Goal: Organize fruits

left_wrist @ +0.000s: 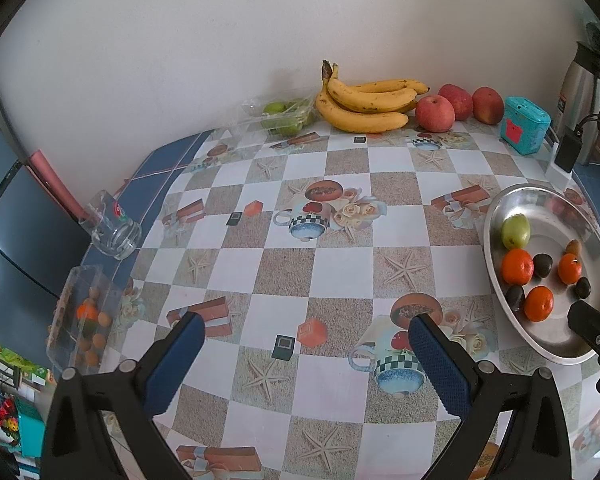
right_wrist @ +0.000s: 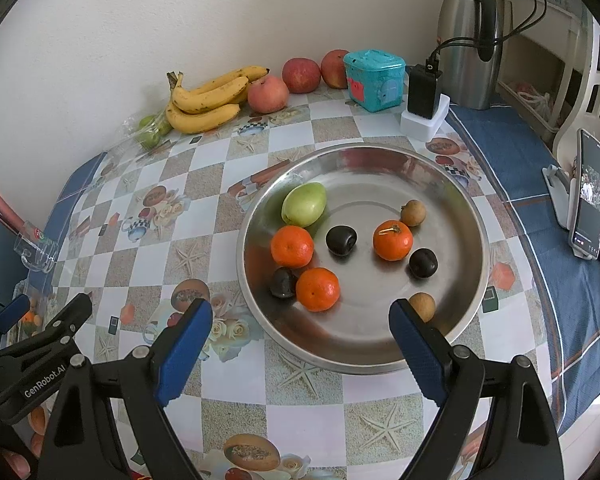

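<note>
Checkered oilcloth lay under the steel tray (right_wrist: 460, 200) as the right gripper (right_wrist: 300, 334), jaws apart and empty, seemingly prepared to pick a tangerine (right_wrist: 317, 289).

A teal tin (right_wrist: 375, 79) stands by the wall; beside it a black charger (right_wrist: 423, 91), then a steel flask (right_wrist: 469, 38). A phone (right_wrist: 589, 194) leans upright on its stand, and a glass mug (left_wrist: 111, 225) lies tipped near the worktop (left_wrist: 340, 272) edge.

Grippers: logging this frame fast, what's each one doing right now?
Left gripper: open, holding nothing, above the table.
Right gripper: open, holding nothing, at the near rim of the metal bowl.
</note>
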Tool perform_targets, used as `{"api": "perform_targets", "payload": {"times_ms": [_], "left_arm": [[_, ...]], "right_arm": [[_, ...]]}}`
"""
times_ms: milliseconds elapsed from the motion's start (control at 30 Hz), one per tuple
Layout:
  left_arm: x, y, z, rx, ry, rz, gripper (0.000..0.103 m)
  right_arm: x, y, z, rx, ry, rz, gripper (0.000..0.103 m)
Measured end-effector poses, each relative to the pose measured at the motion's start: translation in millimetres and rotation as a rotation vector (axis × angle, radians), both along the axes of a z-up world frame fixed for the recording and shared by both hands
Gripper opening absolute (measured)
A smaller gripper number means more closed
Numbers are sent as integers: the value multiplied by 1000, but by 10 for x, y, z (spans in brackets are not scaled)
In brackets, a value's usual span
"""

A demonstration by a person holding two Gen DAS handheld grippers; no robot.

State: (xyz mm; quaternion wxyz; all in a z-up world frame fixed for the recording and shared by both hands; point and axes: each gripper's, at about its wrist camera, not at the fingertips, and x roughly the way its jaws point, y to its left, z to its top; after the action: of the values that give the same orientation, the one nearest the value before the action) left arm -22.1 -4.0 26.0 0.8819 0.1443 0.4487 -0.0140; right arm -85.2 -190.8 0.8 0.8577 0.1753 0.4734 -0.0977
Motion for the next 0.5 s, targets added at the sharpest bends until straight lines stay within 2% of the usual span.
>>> {"api": "perform_targets", "payload": {"times_ms": [500], "left_arm": [[4, 10, -4, -1, 0, -2, 103]], "right_arm": [[2, -7, -5, 1, 0, 1, 90]]}}
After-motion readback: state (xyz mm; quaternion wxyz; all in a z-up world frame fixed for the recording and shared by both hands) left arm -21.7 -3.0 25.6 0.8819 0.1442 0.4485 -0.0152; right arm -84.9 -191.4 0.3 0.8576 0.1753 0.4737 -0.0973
